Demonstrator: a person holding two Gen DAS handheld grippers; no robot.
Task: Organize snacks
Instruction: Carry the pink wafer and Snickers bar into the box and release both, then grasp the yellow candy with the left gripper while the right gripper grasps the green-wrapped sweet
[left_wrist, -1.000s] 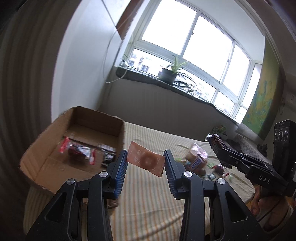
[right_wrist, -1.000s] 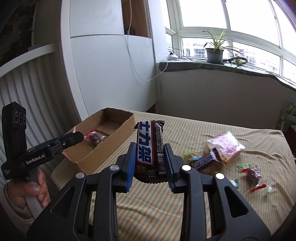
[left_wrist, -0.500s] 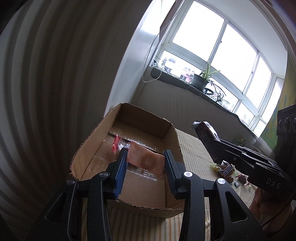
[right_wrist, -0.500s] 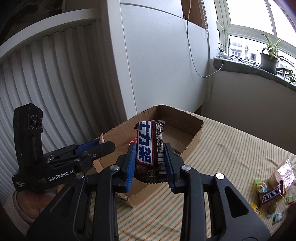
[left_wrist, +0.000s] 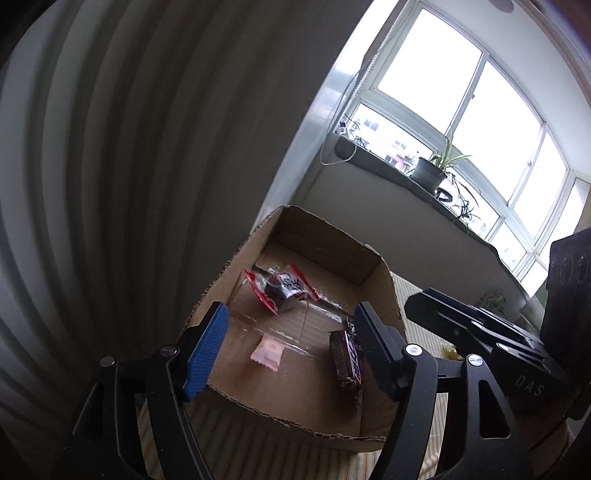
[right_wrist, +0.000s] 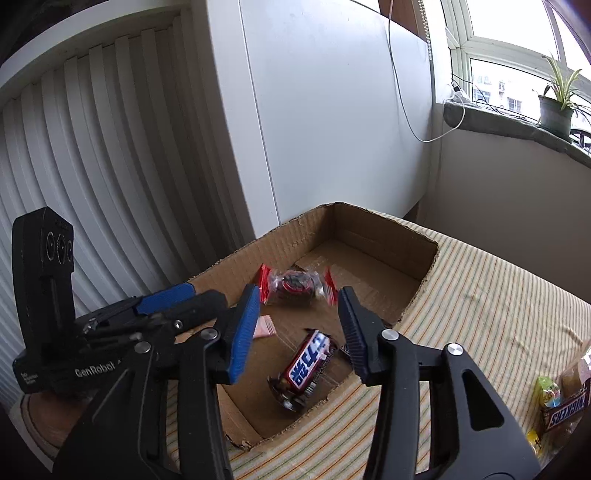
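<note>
An open cardboard box (left_wrist: 325, 229) (right_wrist: 421, 240) sits on the striped cloth. Inside lie a red-ended wrapped sweet (left_wrist: 282, 288) (right_wrist: 295, 282), a small pink packet (left_wrist: 267, 352) (right_wrist: 264, 326) and a brown and blue Snickers bar (left_wrist: 345, 360) (right_wrist: 306, 363). My left gripper (left_wrist: 288, 349) is open and empty above the box's near part. My right gripper (right_wrist: 295, 328) is open and empty above the box, with the bar below it. Each gripper shows in the other's view: the right one (left_wrist: 476, 332), the left one (right_wrist: 155, 306).
More snacks, among them another Snickers bar (right_wrist: 565, 406), lie on the striped cloth (right_wrist: 498, 314) at the right. A white ribbed wall (right_wrist: 92, 147) stands behind the box. A potted plant (right_wrist: 556, 107) sits on the windowsill.
Both grippers have opened over the box. The pink packet dropped from the left one and the Snickers bar from the right one; both now lie on the box floor.
</note>
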